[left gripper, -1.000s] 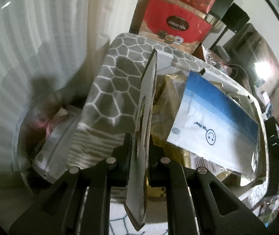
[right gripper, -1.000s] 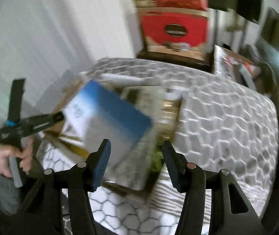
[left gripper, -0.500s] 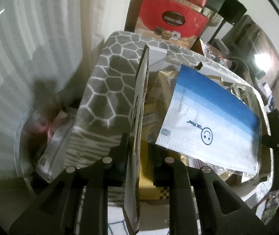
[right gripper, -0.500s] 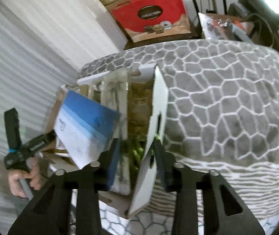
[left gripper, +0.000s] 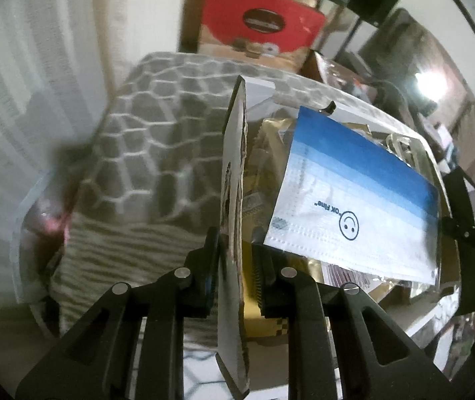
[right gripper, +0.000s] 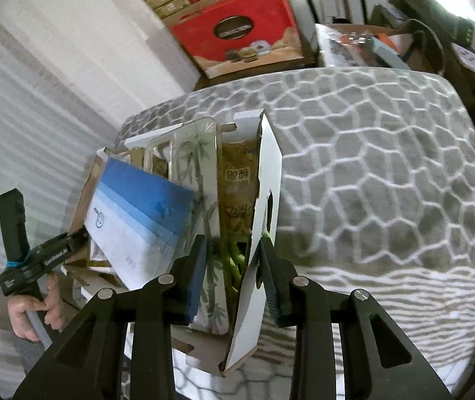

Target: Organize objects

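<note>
A cardboard box sits on a grey honeycomb-patterned ottoman (right gripper: 370,183). Stuffed into it are a blue-and-white mask pack (left gripper: 354,200), a bamboo-print pack (right gripper: 194,153), gold packets (right gripper: 237,183) and something green (right gripper: 234,256). My left gripper (left gripper: 235,260) straddles the box's left flap (left gripper: 234,166). The flap rests against one pad and a thin gap shows at the other. My right gripper (right gripper: 232,266) is shut on the white right flap (right gripper: 267,173), with the bamboo-print pack's edge caught in it too. A hand (right gripper: 34,313) holds the left gripper (right gripper: 44,256) at the box's far side.
A red gift box (right gripper: 237,30) and stacked cartons stand behind the ottoman. An open box of clutter (right gripper: 354,43) sits at the back right. White curtains hang on the left. Beside the ottoman is a clear bag (left gripper: 44,213) holding pink items.
My left jaws have eased slightly off the left flap. My right gripper rolled, came down over the right flap and narrowed onto it. The room behind has slid left in the left wrist view.
</note>
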A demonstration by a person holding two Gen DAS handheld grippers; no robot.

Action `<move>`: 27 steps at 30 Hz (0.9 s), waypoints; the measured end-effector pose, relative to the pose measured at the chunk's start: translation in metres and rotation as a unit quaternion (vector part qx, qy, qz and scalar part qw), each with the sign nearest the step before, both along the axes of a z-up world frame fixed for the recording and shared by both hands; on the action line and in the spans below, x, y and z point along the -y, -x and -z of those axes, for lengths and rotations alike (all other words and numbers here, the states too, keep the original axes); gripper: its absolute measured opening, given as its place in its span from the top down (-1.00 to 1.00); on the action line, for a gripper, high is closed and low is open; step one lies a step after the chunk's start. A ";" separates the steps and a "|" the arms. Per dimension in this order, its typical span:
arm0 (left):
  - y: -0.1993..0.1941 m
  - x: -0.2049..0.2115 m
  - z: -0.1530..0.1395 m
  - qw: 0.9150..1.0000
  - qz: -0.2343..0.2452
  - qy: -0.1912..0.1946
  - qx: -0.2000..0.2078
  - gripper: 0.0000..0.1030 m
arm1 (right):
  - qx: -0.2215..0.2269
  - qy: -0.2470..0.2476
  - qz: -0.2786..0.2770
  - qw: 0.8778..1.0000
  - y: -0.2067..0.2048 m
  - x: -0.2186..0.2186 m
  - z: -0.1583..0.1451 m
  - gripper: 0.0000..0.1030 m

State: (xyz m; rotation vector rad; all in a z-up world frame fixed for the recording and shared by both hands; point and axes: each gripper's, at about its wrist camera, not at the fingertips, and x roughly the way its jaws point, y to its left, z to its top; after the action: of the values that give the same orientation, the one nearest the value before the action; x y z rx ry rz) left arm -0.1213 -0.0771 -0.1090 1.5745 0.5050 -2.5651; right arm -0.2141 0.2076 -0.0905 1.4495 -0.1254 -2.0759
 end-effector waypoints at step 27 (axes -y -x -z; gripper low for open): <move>0.009 -0.037 -0.017 0.999 0.005 0.031 -0.016 -0.15 | -0.047 -0.026 0.052 0.997 -0.005 -0.055 -0.018 -0.14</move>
State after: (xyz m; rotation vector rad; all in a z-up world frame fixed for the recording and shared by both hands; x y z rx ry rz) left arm -0.1307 -0.0396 -0.0921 1.5213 0.4174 -2.5915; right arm -0.2091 0.2628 -0.0724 1.3986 -0.1114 -2.2435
